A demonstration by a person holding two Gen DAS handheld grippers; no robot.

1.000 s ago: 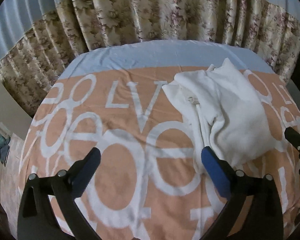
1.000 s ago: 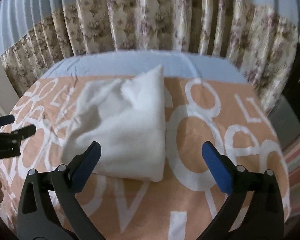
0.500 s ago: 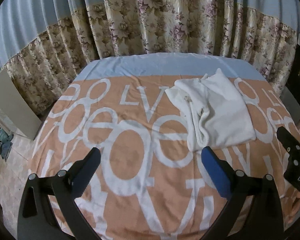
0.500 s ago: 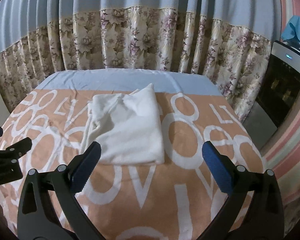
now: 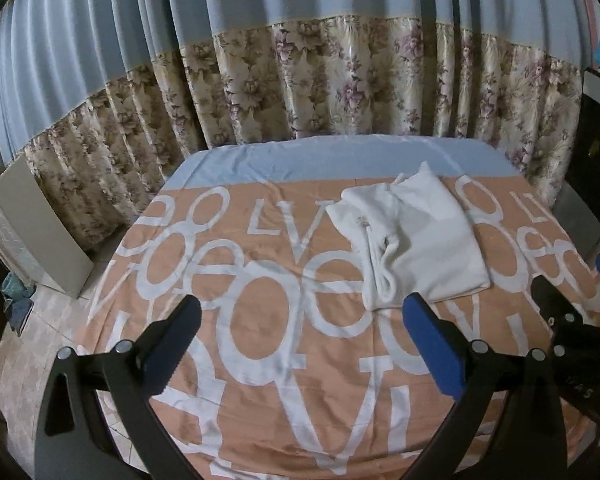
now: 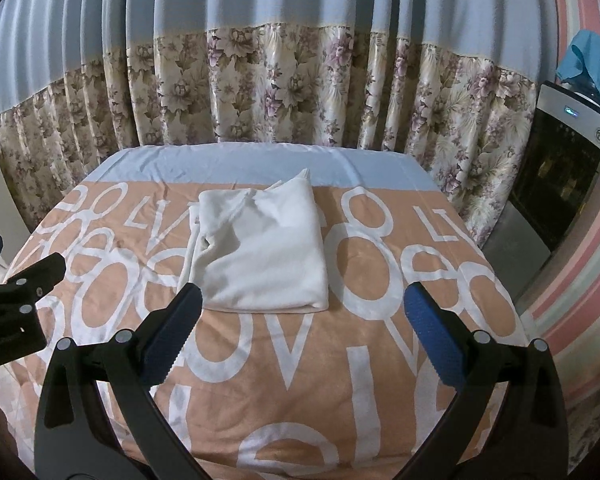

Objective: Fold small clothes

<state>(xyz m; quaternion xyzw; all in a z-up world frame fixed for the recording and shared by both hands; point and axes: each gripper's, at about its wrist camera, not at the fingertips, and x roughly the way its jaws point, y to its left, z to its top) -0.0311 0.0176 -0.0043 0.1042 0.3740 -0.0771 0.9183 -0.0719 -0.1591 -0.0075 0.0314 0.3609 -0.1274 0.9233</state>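
At the far left of the left wrist view a pale board (image 5: 28, 236) leans beside the table's left edge, with tiled floor (image 5: 48, 340) showing below it. The table is covered by an orange cloth (image 5: 260, 320) with large white letters and a light blue band along its far edge. Behind that far edge hangs a curtain (image 5: 300, 80), blue above and flowered below, close to the table. The left half of the cloth lies bare and flat, giving wide room on that side.

The left gripper (image 5: 300, 336) hangs over the near left part of the cloth, its blue-padded fingers (image 5: 432, 344) spread wide and holding nothing. It points toward the far edge and touches nothing.

The folded white garment (image 5: 416, 240) lies right of centre on the cloth, toward the far edge, with one corner reaching the blue band. Its left side shows loose layered folds; its right side is smooth. Bare cloth surrounds it on every side.

The right gripper (image 6: 300, 336) hangs over the near edge, in front of the garment and apart from it, fingers spread wide and empty. In its view the garment (image 6: 264, 248) sits straight ahead between the finger tips. Right of the table's right edge stands a dark appliance (image 6: 560, 168) with a blue cloth (image 6: 592, 60) on top, and a striped wall (image 6: 580, 300) beside it.
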